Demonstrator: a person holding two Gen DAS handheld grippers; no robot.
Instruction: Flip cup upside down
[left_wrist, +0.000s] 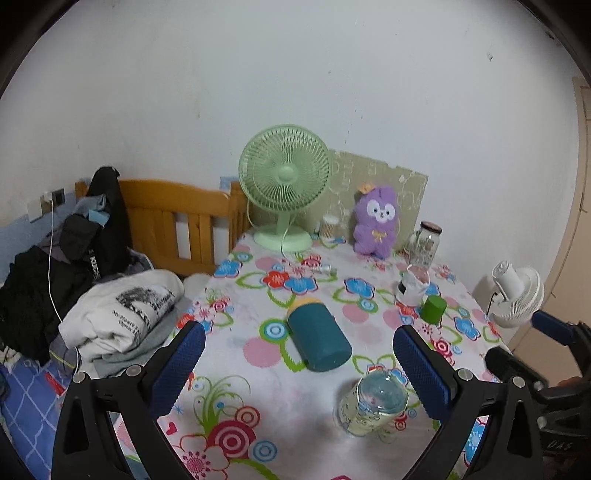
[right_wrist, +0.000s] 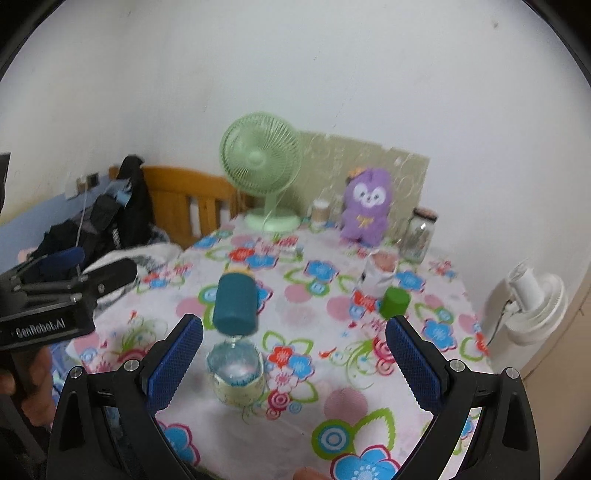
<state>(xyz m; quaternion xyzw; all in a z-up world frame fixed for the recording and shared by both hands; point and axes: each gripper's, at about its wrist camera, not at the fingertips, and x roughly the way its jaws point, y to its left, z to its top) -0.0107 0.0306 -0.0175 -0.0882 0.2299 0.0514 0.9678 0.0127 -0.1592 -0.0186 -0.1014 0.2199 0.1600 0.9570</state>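
A clear glass cup with a pale printed band (left_wrist: 371, 406) stands on the flowered tablecloth (left_wrist: 258, 398), its open mouth up. It shows in the right wrist view (right_wrist: 236, 374) too, between and just ahead of the fingers. My left gripper (left_wrist: 299, 363) is open and empty, with the cup low between its fingers, nearer the right one. My right gripper (right_wrist: 293, 360) is open and empty, the cup closer to its left finger (right_wrist: 173, 365). The right gripper's tip (left_wrist: 552, 325) shows at the right edge of the left wrist view.
A teal bottle with a yellow cap (left_wrist: 317, 336) lies on its side behind the cup. A small green cup (left_wrist: 433, 308), a white dispenser (left_wrist: 410, 284), a glass jar (left_wrist: 424, 243), a purple plush (left_wrist: 375, 225) and a green fan (left_wrist: 282, 184) stand farther back. Clothes (left_wrist: 122, 314) lie on the bed to the left. A white fan (left_wrist: 517, 295) stands right.
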